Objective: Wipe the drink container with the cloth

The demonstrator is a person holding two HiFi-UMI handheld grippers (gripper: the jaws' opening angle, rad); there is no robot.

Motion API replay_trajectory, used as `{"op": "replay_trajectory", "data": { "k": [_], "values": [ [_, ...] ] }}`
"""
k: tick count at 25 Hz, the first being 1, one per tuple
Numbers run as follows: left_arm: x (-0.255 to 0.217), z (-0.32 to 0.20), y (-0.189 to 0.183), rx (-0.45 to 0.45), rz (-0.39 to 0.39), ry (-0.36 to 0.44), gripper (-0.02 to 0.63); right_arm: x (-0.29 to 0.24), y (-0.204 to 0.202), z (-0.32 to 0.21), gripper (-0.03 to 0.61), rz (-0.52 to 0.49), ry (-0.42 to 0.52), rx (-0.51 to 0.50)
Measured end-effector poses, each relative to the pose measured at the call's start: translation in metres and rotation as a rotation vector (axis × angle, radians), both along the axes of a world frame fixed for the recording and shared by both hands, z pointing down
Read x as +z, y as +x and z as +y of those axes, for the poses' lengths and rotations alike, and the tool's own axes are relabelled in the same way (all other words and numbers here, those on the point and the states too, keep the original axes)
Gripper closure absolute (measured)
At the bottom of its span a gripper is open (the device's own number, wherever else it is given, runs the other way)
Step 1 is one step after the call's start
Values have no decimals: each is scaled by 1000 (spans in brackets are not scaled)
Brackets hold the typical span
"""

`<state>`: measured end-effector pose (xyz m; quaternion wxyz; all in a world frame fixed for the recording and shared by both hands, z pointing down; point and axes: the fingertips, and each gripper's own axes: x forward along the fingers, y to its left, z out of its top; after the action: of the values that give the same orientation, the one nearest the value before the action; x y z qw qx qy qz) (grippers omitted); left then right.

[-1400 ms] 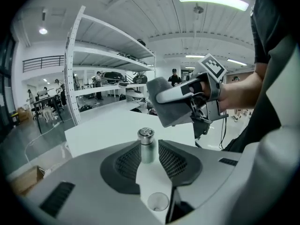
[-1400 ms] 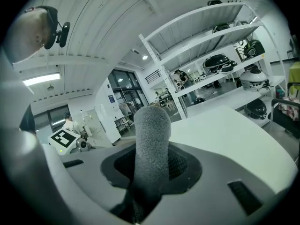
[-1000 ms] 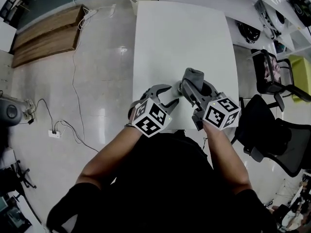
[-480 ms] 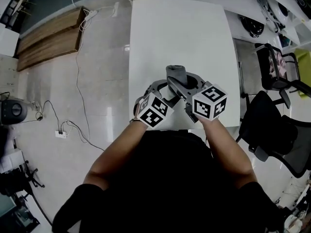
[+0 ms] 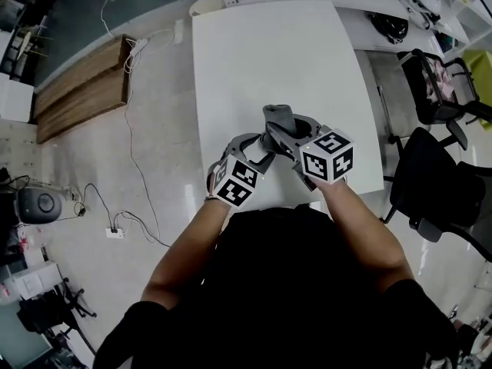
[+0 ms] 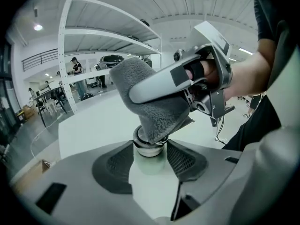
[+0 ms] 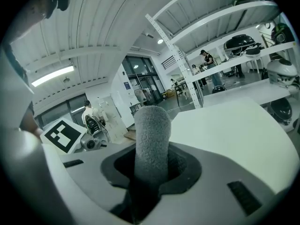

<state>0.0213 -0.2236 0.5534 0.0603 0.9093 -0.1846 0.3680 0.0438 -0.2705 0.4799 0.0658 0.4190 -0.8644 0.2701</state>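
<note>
The drink container (image 6: 149, 159), pale with a dark ring round its neck, stands upright between the pads of my left gripper (image 6: 150, 156). Those jaws have just been closing, and both pads now touch its sides. A grey terry cloth (image 6: 154, 111) lies folded over the container's top. My right gripper (image 7: 152, 168) is shut on that cloth (image 7: 151, 139), which sticks up between its jaws. In the head view both grippers meet above the white table's (image 5: 269, 60) near edge, left gripper (image 5: 260, 151) below the cloth (image 5: 278, 118). The cloth and jaws hide the container there.
Black office chairs (image 5: 438, 183) stand to the right of the table. A wooden pallet (image 5: 81, 87) and a power strip with cables (image 5: 115, 233) lie on the floor at left. A pale bin (image 5: 207, 2) sits at the table's far end.
The right gripper brought the cloth leftwards, over the left gripper's jaws. The container's white body, visible a second ago, is now covered. Both grippers sit closer together.
</note>
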Motion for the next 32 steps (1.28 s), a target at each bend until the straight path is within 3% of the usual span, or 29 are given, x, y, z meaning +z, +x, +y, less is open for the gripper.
{"op": "replay_trajectory", "data": {
  "k": [13, 22, 26, 32],
  "values": [
    [4, -1, -3, -34, -59, 13, 387, 10, 56, 13, 480, -23, -17, 110],
    [-11, -7, 14, 9, -47, 70, 345, 17, 65, 34, 480, -49, -19, 110],
    [-2, -4, 25, 70, -58, 37, 341, 9, 76, 39, 480, -63, -4, 130],
    [5, -10, 30, 56, -80, 31, 342, 5, 84, 48, 480, -71, -9, 137]
  ]
}}
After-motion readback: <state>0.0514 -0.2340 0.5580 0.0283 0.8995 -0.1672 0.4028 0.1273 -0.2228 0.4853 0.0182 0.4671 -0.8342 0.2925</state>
